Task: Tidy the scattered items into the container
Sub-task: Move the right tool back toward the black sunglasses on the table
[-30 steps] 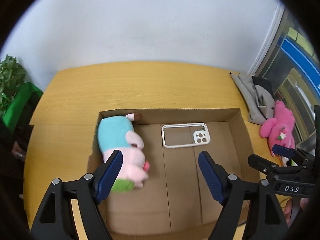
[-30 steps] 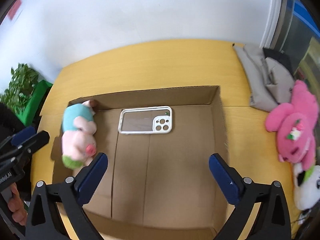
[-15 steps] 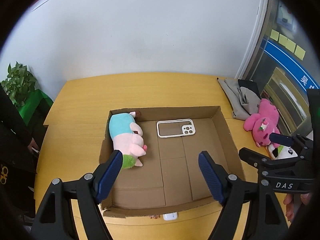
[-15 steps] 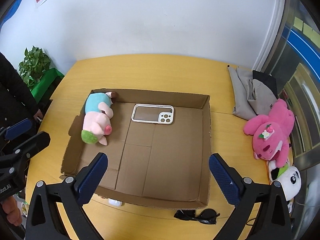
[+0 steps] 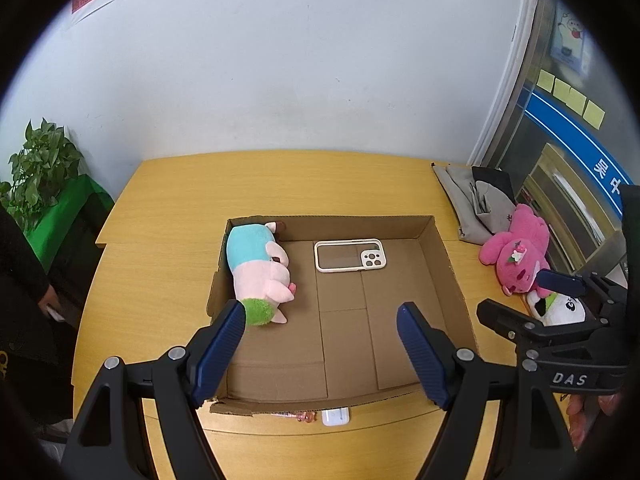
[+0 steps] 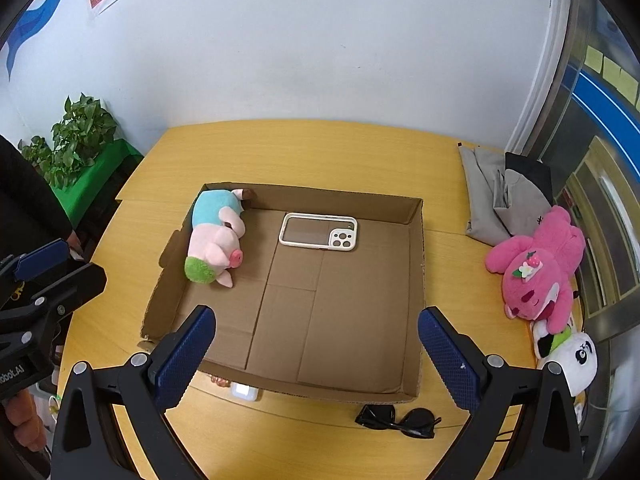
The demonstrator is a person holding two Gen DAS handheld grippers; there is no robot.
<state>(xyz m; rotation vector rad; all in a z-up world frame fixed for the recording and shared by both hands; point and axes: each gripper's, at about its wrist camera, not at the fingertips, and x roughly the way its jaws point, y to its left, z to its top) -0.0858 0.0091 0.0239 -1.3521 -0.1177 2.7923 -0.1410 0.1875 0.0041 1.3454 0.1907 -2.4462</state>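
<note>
A shallow cardboard box sits on the wooden table. Inside lie a pig plush at the left and a white phone case near the far wall. My left gripper is open and empty, high above the box's near edge. My right gripper is open and empty, also above the near edge. Right of the box lie a pink plush and a panda plush. Sunglasses and a small white case lie in front of the box.
A grey folded cloth lies at the table's far right. A small pink item lies by the white case. A potted plant stands at the left, with a person in black beside the table.
Both grippers have pulled up and back from the box, so the whole box and table edge now show. Both stay open and empty.
</note>
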